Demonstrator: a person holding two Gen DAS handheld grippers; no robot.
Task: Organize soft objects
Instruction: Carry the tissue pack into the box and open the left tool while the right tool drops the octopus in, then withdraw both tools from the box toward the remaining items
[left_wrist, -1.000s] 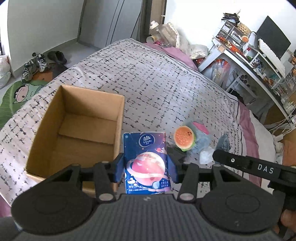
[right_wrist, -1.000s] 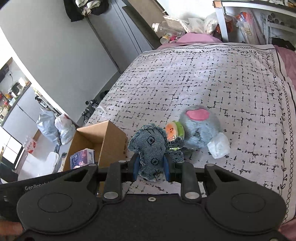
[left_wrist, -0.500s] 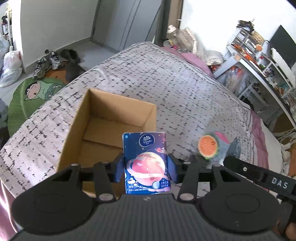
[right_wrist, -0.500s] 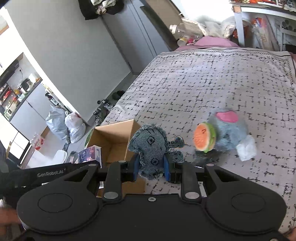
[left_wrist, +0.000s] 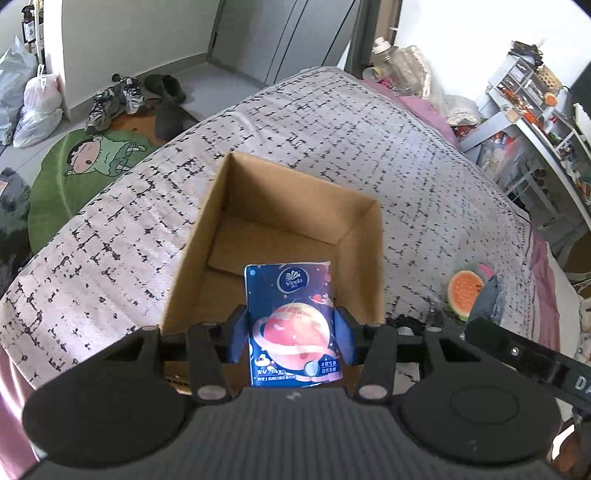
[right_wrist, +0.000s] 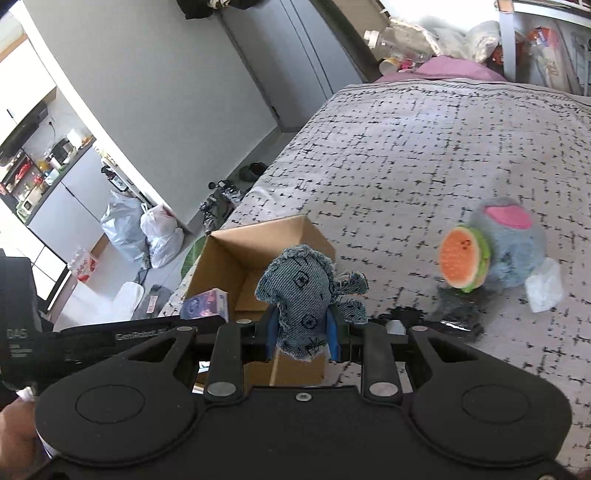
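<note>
Tissue pack (left_wrist: 293, 325), lower centre of left view, clamped between the left gripper (left_wrist: 291, 334) fingers, held over the open cardboard box (left_wrist: 364, 266), presumably for release inside. Right gripper (right_wrist: 302, 332) pinches the denim toy (right_wrist: 304, 295) mid-frame, box behind it. Watermelon plush (right_wrist: 463, 258) and grey plush (right_wrist: 513, 251) sit right on the bedspread (right_wrist: 406, 147).

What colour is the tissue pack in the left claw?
Dark blue with a pink planet print, clearest in the left wrist view: tissue pack.
</note>
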